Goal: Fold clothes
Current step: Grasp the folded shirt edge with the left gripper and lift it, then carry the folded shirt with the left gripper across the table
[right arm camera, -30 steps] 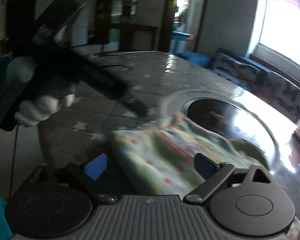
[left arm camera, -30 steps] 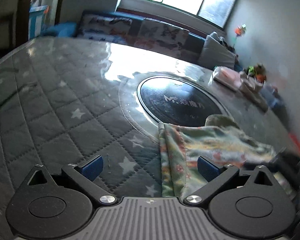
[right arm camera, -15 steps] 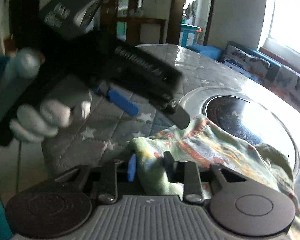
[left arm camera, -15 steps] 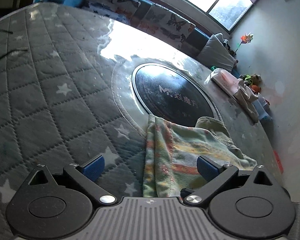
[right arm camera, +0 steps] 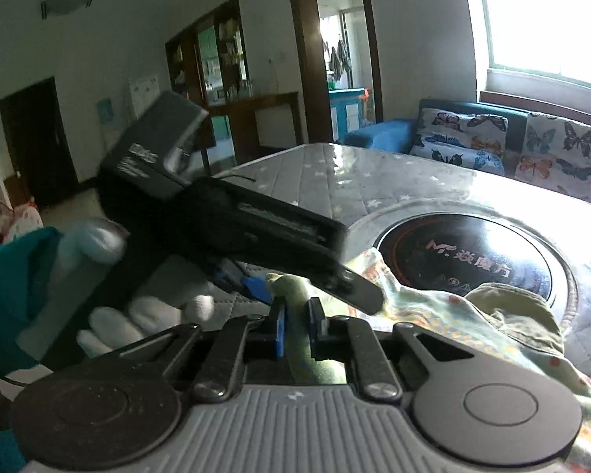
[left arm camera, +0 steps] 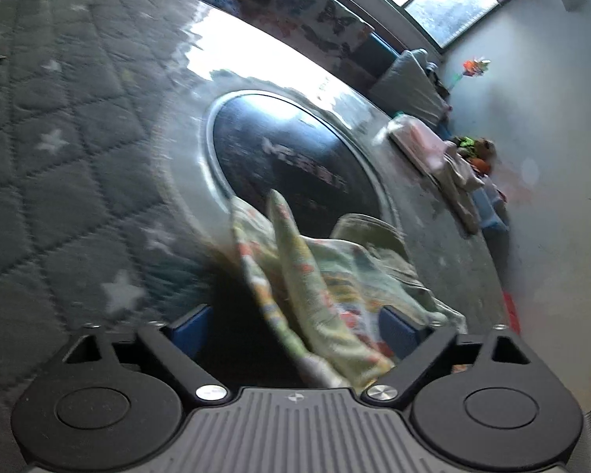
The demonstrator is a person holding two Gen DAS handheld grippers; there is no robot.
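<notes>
Step in hand: the two grippers take one edge of the patterned garment (left arm camera: pixel 315 287) before the fold, judging from how things lie.
How to do it well: the left gripper (left arm camera: pixel 295 323) should close only when the raised cloth edge sits deep between its pads, so that no loose corner slips out; then both hands should lift together and keep the edge tight, so the cloth does not drag over the black round plate (left arm camera: pixel 295 157).
Left fingers: spread, and closing at this moment; the cloth fold stands between the blue pads (left arm camera: pixel 394 327) but they do not press it yet.
Right fingers: the right gripper (right arm camera: pixel 297 327) is pressed nearly together and pinches a green fold of the garment (right arm camera: pixel 433 315) between its pads.
Garment place: it rises between the left fingers and spreads beyond the right fingertip onto the plate; the rest lies on the quilted star cover (left arm camera: pixel 59 157).
Left pose: pointing down at a slant toward the cloth, seen from the right wrist just beyond the right fingertips, held by a white-gloved hand (right arm camera: pixel 138 315) with a teal sleeve (right arm camera: pixel 15 287).
Right pose: tilted down less steeply, close beside the left gripper.
</notes>
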